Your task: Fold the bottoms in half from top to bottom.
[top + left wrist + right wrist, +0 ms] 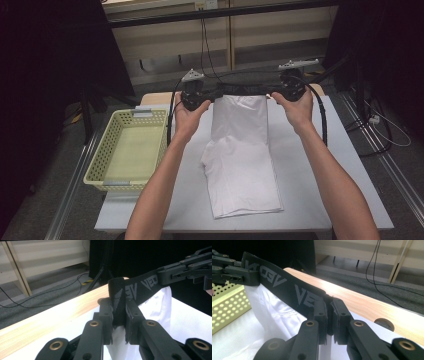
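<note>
A white pair of shorts (240,155) with a black lettered waistband (243,90) lies lengthwise on the white table (320,190), its waistband end lifted at the far side. My left gripper (210,95) is shut on the waistband's left end (130,288), the band pinched between the jaws of that gripper (119,313). My right gripper (276,93) is shut on the right end, the band (287,286) running into its grip (329,313). The band is stretched taut between them. White fabric (274,312) hangs below the band.
A pale yellow perforated basket (130,150) stands empty at the table's left. A wooden strip (62,312) edges the table's far side. Beyond it are cables on the floor (205,45), black stands (90,100) and dark curtains.
</note>
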{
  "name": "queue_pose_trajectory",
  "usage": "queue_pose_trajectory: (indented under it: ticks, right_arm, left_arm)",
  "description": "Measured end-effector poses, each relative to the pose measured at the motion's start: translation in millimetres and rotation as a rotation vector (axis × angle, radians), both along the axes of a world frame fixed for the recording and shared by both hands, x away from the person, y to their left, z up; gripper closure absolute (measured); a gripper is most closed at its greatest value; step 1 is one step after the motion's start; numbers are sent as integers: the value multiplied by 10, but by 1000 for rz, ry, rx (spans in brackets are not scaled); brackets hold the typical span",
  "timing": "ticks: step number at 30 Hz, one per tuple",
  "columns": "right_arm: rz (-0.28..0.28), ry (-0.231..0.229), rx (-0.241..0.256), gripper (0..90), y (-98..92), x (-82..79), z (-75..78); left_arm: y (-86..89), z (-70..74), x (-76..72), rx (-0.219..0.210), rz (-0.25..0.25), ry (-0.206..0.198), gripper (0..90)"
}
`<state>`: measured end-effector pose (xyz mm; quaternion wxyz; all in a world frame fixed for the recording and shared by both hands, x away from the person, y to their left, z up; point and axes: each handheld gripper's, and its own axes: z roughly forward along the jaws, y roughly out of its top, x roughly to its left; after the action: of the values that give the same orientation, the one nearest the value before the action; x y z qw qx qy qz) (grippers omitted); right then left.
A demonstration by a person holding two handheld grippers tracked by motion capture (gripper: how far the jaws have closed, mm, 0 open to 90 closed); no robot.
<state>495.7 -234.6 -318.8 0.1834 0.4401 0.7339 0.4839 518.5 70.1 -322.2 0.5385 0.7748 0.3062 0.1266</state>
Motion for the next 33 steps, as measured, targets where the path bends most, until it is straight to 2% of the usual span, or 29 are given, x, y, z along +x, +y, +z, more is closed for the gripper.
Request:
queue_pose_trajectory:
  ticks: [9,13,18,24,29,33]
  right_arm:
    - [24,-9,-8,831,-34,-151,24]
    - [43,-22,-5,831,-56,-261,21]
    - [54,-27,-1,831,-58,-343,7]
    - [73,-13,7,831,-43,-463,-131]
    - [87,-12,11,831,-25,-541,-148]
    - [92,-17,10,831,-27,-610,-128]
  left_arm:
    - [-8,62,-210,13,-31,-9,787]
    - [-2,95,-329,14,-53,-29,787]
    - [31,30,-391,-1,-59,-20,787]
    - [76,-46,-552,1,-88,-20,787]
    - [100,-60,-712,-3,-93,-24,787]
    - [100,-64,-810,11,-100,-31,787]
